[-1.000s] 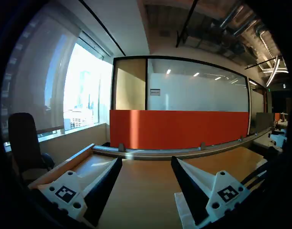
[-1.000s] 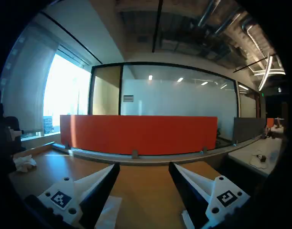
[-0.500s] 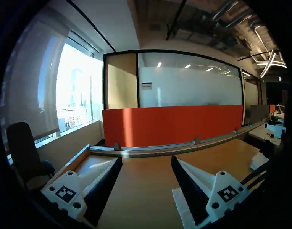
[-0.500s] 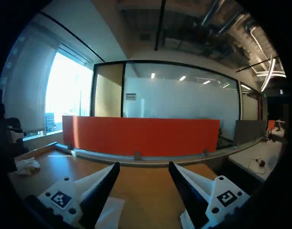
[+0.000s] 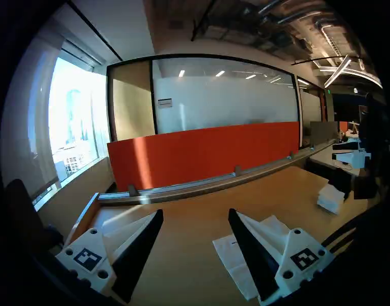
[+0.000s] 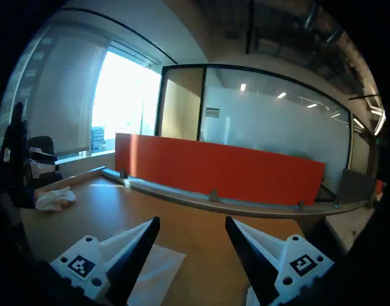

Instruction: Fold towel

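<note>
A flat white towel (image 5: pixel 233 250) lies on the wooden table (image 5: pixel 195 219), partly under the right finger of my left gripper (image 5: pixel 195 255), which is open with nothing between its fingers. In the right gripper view the same towel (image 6: pixel 161 265) lies low, beneath the left finger of my right gripper (image 6: pixel 192 260), also open and empty. Both grippers hover above the table, tilted toward the far wall.
An orange divider (image 5: pixel 205 150) with a metal rail bounds the table's far edge. A folded white stack (image 5: pixel 331 198) sits at the right in the left gripper view. A crumpled white cloth (image 6: pixel 54 198) lies at the table's left end in the right gripper view. Windows are to the left.
Both views have swung: the left gripper turned right, bringing more towel and the folded stack into sight. The right gripper turned left, showing more of the towel and crumpled cloth. Both stay open.
</note>
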